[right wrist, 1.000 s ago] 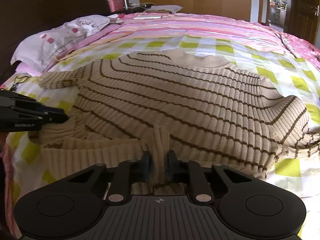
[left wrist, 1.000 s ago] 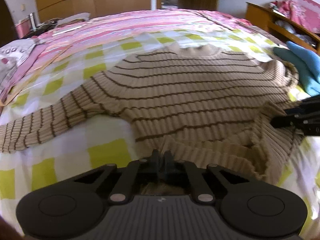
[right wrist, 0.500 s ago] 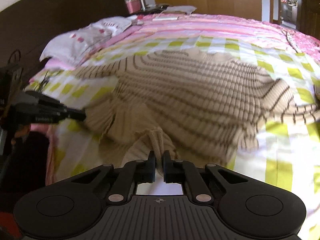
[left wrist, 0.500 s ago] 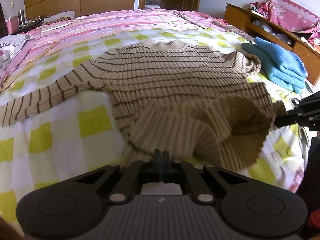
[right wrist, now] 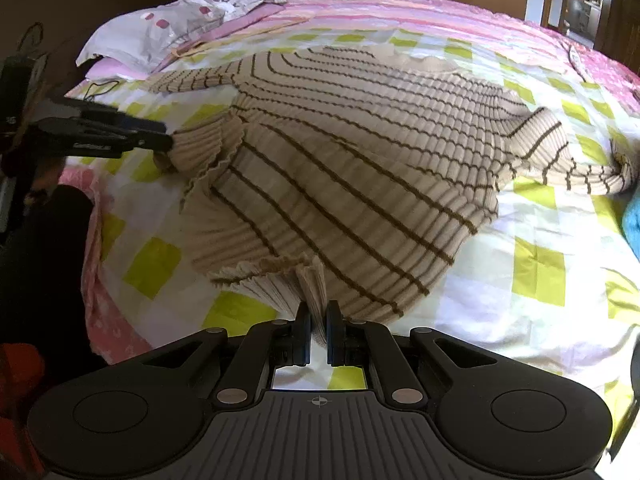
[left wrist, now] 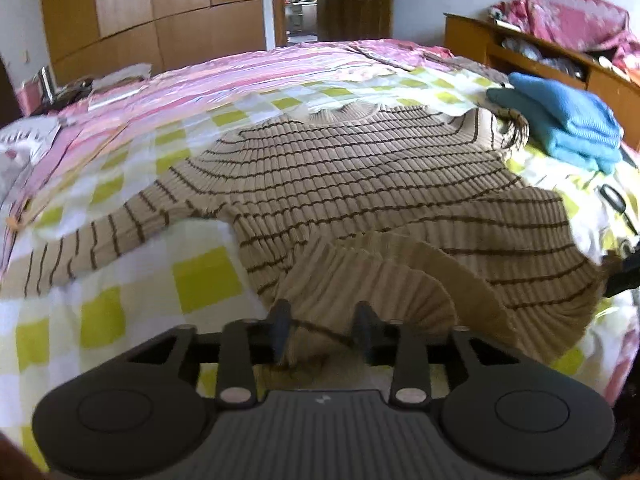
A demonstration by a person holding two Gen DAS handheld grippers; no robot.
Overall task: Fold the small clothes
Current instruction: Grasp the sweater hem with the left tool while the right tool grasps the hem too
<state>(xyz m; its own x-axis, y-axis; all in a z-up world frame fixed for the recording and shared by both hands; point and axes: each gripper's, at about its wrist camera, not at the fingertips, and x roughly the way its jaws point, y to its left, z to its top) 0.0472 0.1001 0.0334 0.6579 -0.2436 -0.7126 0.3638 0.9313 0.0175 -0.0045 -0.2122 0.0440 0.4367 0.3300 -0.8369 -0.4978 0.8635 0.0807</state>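
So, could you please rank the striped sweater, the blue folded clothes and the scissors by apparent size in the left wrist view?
1. Striped sweater
2. Blue folded clothes
3. Scissors, partly cut off at the edge

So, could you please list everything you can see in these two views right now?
striped sweater: one, beige with brown stripes, spread on the bed, hem lifted at the near edge
checked sheet: one, white and yellow-green, under the sweater
pink striped quilt: one, beyond the sheet
folded blue clothes: one pile, at the right edge of the bed
pillow: one, white with pink spots, at the headboard
wooden wardrobe: one, brown, far wall
wooden shelf unit: one, brown, right of the bed
left tongs: black, open around the hem
right tongs: black, shut on the hem
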